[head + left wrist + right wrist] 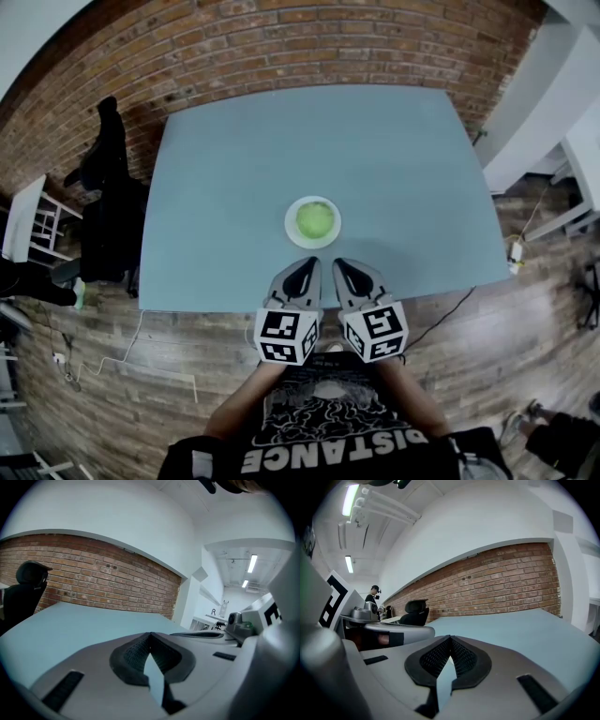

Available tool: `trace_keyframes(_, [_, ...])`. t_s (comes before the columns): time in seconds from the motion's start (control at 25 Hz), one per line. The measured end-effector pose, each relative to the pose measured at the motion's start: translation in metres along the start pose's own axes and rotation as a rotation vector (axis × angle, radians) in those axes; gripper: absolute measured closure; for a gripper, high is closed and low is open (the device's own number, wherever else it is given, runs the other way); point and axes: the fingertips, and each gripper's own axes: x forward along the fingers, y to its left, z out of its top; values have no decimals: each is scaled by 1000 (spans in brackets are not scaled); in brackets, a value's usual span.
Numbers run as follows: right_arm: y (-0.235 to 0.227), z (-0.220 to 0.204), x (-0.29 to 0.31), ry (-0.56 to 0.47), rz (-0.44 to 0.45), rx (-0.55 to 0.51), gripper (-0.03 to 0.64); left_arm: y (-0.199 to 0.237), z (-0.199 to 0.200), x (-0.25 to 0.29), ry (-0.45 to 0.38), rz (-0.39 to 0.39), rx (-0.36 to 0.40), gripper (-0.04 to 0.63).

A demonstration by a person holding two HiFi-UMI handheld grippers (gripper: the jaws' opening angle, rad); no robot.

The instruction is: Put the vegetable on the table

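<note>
A round green vegetable [315,220] lies in a white bowl [292,229] near the front middle of the blue-grey table [225,187]. Both grippers rest side by side at the table's front edge, just short of the bowl. My left gripper [307,265] is shut with nothing between its tips, which meet in the left gripper view [150,635]. My right gripper [340,265] is shut too, tips touching and empty in the right gripper view [450,639]. Neither gripper view shows the bowl.
A brick wall [281,47] runs behind the table. A black office chair [108,202] stands at the table's left side. White shelving [23,220] is at far left, white furniture [572,141] at right. Cables [141,342] lie on the wooden floor.
</note>
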Motion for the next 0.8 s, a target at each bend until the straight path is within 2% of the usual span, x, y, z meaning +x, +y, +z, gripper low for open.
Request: trace_keyframes(0.8, [10,-8,-20,3,30,-16,607,-17,-18,-16,13,29,29,594])
